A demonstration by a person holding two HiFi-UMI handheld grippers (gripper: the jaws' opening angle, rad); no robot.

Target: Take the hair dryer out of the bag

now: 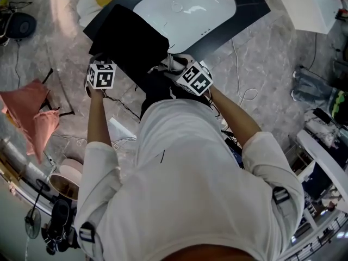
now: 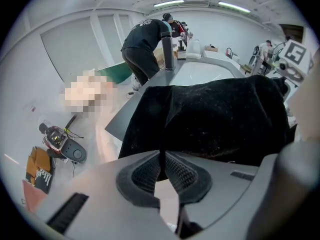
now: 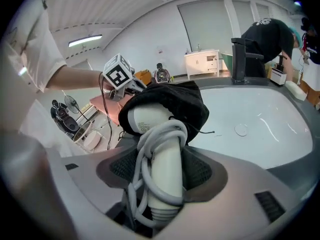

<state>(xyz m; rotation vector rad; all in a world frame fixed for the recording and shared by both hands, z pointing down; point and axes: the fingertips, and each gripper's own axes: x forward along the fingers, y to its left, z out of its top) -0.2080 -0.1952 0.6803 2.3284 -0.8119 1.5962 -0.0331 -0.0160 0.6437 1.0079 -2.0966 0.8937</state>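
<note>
The black cloth bag [image 1: 129, 36] lies on a dark counter beside a white sink. My left gripper [image 2: 162, 166] is shut on a thin fold of the bag's [image 2: 210, 116] edge; in the head view it [image 1: 104, 63] sits at the bag's left side. My right gripper [image 3: 162, 169] is shut on the handle of the white hair dryer [image 3: 159, 149], which has its white cord wound round it. The dryer's head sits inside the bag's mouth [image 3: 187, 101]. In the head view the right gripper [image 1: 176, 65] is at the bag's near right corner, and the dryer is hidden there.
The white sink basin [image 1: 185, 7] fills the counter [image 1: 250, 12] beyond the bag, with a black faucet [image 3: 239, 59] at its far side. A person in black [image 2: 145, 49] bends over the counter. Pink cloth [image 1: 32, 110] and cables lie on the floor at the left.
</note>
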